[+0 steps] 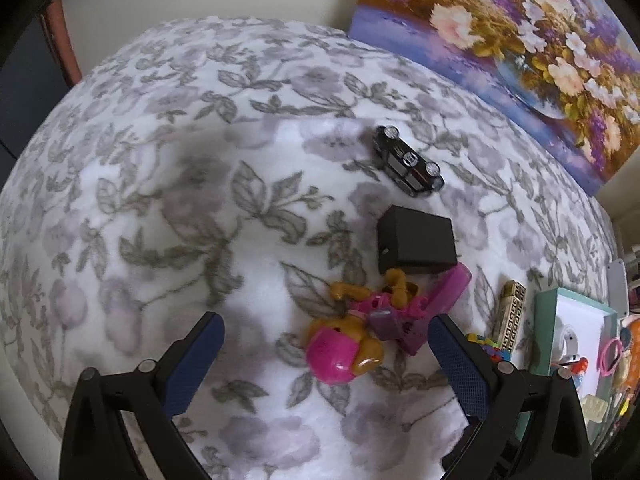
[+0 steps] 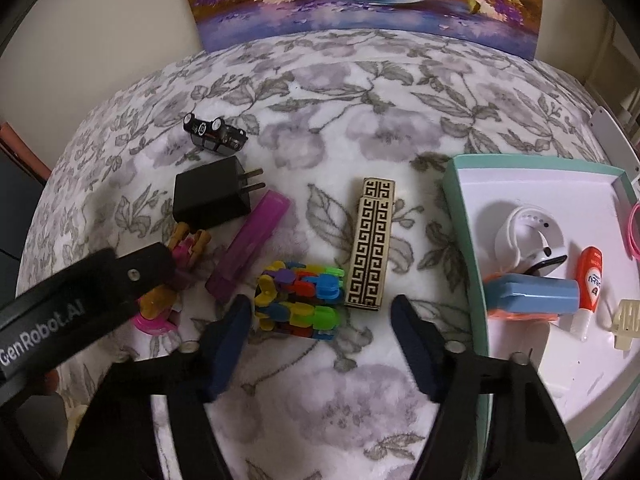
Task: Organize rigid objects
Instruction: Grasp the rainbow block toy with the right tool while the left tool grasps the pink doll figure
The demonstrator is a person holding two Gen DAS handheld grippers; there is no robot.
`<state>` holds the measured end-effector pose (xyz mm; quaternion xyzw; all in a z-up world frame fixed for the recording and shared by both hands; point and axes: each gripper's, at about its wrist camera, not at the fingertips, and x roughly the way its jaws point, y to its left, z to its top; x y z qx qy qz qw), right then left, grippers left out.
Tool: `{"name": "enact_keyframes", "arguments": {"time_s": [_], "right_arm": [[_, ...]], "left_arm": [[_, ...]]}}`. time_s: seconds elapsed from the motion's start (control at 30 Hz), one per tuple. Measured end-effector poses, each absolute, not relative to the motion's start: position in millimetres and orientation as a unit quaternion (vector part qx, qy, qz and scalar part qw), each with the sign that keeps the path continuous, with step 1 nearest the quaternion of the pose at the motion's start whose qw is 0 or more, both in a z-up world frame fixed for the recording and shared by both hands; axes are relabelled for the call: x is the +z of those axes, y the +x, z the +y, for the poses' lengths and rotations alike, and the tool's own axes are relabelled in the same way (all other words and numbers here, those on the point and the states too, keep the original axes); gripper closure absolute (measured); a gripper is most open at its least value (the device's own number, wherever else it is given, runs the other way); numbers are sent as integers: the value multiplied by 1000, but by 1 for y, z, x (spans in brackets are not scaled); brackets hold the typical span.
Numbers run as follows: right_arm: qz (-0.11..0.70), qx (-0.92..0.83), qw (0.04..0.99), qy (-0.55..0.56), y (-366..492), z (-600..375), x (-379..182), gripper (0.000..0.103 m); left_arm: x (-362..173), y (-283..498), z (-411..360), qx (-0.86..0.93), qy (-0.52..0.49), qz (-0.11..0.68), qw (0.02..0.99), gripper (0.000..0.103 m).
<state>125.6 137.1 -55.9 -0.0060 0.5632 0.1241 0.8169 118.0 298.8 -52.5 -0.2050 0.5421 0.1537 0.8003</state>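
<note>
A pink and orange toy dog lies on the floral blanket between the spread blue pads of my left gripper, which is open and not touching it. Behind the dog sit a purple case, a black charger and a toy car. My right gripper is open just in front of a multicoloured plastic toy. Right of that toy stands a black-and-cream patterned box. The purple case, charger and car lie to the left.
A teal-rimmed white tray at the right holds a white band, a blue box, an orange tube and a cream comb. A flower painting leans on the far wall. The left gripper's black housing covers part of the dog.
</note>
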Motion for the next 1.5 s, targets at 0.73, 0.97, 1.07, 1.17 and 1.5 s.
{"name": "enact_keyframes", "arguments": {"time_s": [0.73, 0.97, 1.07, 1.17, 1.5], "right_arm": [[565, 114, 817, -16, 136, 142, -64, 41], [556, 122, 822, -18, 133, 139, -53, 49], [552, 126, 824, -17, 132, 138, -48, 56], [546, 136, 827, -15, 130, 135, -41, 74], [553, 160, 818, 13, 135, 126, -42, 77]], "left_arm": [[-75, 129, 295, 122, -221, 557, 791, 41], [-59, 127, 293, 115, -217, 544, 802, 41], [-51, 128, 290, 113, -214, 538, 808, 41], [-44, 128, 288, 114, -213, 532, 812, 41], [-40, 119, 297, 130, -235, 532, 803, 42]]}}
